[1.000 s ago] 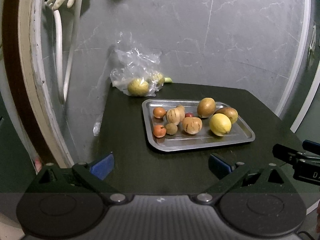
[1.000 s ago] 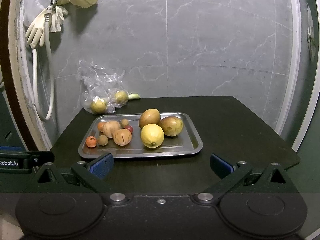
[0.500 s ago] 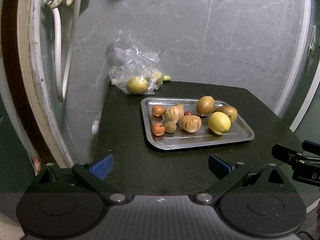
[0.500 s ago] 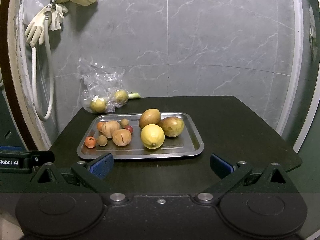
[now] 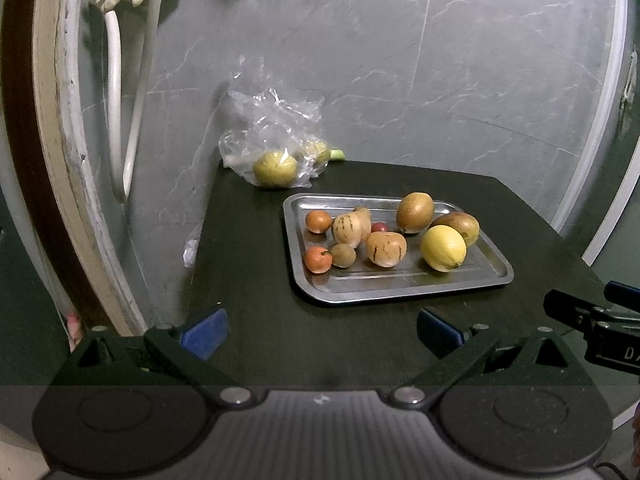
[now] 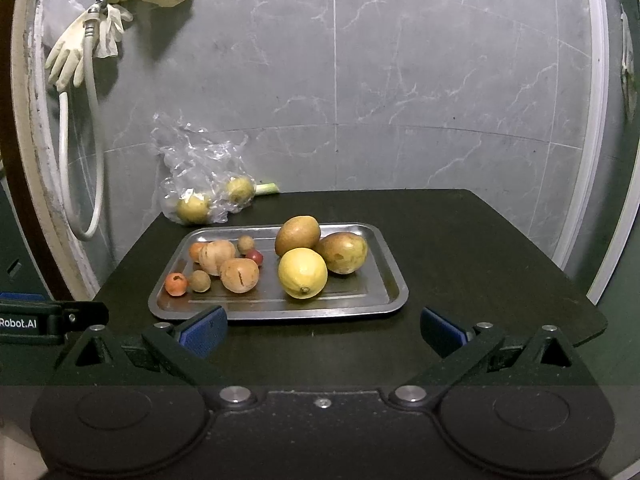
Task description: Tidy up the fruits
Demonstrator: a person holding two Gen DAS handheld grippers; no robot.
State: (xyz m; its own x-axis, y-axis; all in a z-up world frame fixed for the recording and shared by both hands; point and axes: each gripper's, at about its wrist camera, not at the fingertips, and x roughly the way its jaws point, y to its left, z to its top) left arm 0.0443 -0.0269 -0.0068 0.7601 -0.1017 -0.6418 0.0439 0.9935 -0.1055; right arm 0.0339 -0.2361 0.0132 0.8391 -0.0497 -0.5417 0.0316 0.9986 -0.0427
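Hovering short of the fruit tray (image 6: 384, 304), left gripper (image 5: 320, 330) and right gripper (image 6: 322, 330) gape wide, holding nothing.

Yellow lemon (image 6: 303, 273), silver tray (image 6: 394, 280)

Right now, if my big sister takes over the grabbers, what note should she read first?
Left hand-held gripper: open, holding nothing, short of the tray.
Right hand-held gripper: open, holding nothing, at the tray's near edge.
Metal tray on the dark table holds the lemon, two brown fruits behind it and smaller fruits on its left side.
Plastic bag at the back-left corner holds two yellow-green fruits.
Nothing grasped yet; all sorting is left.
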